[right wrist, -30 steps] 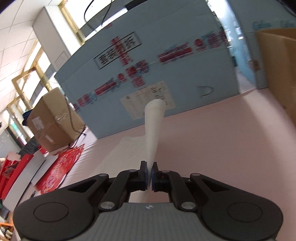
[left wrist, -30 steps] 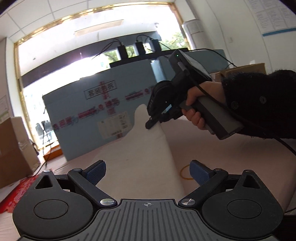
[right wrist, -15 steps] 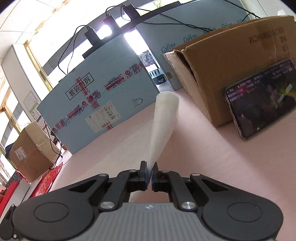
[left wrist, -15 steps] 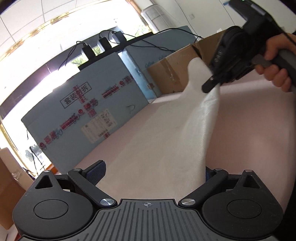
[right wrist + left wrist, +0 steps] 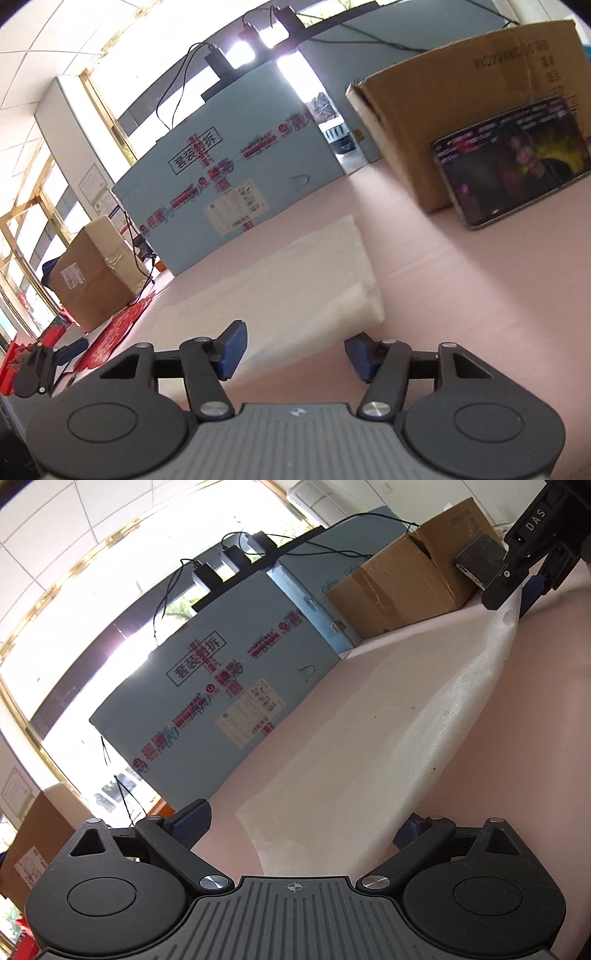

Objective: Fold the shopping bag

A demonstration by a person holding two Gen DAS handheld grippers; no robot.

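Storeroom-like office, cardboard boxes (image 5: 461, 122), ceiling tiles (image 5: 74, 528)

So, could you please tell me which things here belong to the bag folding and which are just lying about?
Part of the job:
- white shopping bag
- left gripper, open
- right gripper, open

Just lying about:
- phone leaning on the cardboard box
- blue carton
- red paper sheets
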